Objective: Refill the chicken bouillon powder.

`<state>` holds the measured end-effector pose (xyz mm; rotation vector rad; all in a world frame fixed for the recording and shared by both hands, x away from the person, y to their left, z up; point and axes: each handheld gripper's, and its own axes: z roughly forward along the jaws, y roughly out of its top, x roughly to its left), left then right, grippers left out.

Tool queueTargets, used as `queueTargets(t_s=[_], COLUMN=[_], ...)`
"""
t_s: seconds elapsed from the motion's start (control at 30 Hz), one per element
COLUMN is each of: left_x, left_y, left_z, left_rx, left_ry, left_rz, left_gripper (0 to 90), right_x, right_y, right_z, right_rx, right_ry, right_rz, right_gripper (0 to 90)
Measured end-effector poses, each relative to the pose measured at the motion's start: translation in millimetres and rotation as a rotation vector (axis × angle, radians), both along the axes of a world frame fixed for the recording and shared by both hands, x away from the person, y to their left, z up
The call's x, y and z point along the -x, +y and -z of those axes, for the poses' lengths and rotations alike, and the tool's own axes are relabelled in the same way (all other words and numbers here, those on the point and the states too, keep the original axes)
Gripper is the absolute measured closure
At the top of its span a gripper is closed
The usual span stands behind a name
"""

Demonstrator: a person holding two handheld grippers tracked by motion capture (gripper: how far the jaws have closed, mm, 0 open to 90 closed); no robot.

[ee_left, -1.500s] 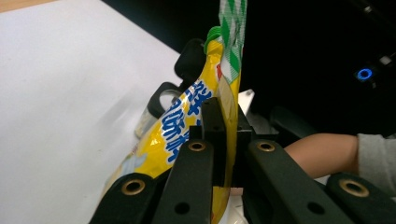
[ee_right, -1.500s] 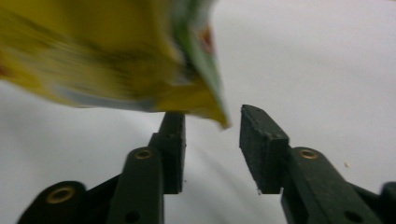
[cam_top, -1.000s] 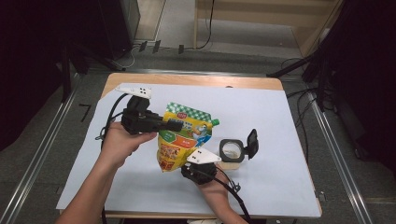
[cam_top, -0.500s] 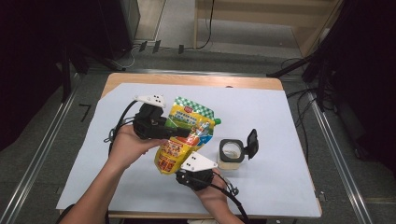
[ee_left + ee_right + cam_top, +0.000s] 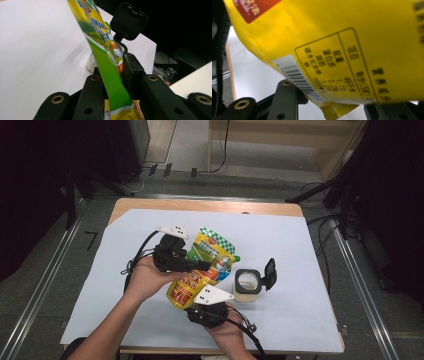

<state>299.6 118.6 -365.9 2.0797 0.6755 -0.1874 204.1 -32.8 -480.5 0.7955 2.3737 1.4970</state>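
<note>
Pouch (image 5: 202, 270) hangs tilted over the desk (image 5: 310, 245), beside the open jar (image 5: 247, 285). My left gripper (image 5: 202, 266) fingers, just eased apart, pinch its edge; my right gripper (image 5: 200, 296) fingers pinch its bottom.

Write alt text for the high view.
Two hand-held grippers hold a yellow-green pouch above a table covered in white paper: the left one grips its middle, the right one its bottom end. An open clear jar with a black flip lid stands just right of the pouch.
</note>
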Motion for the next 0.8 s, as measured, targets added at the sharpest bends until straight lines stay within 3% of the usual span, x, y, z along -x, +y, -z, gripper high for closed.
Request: queueTargets(t_s=[0.13, 0.4, 0.8], left_x=[-3.8, -6.6, -15.0], left_y=[-4.1, -13.8, -25.0], left_z=[2.5, 5.8, 11.4], left_rx=[0.004, -0.014, -0.023], left_ry=[0.041, 0.073, 0.174], left_rz=[0.006, 0.015, 0.015], left_gripper=[79.2, 78.5, 77.0], right_x=[2.5, 8.6, 14.5], right_y=[-1.2, -1.2, 0.0], right_z=[-1.6, -4.6, -10.1], right_rx=[0.003, 0.020, 0.054], right_ry=[0.005, -0.006, -0.016], right_rz=[0.000, -0.003, -0.036], right_gripper=[60.1, 59.0, 57.0])
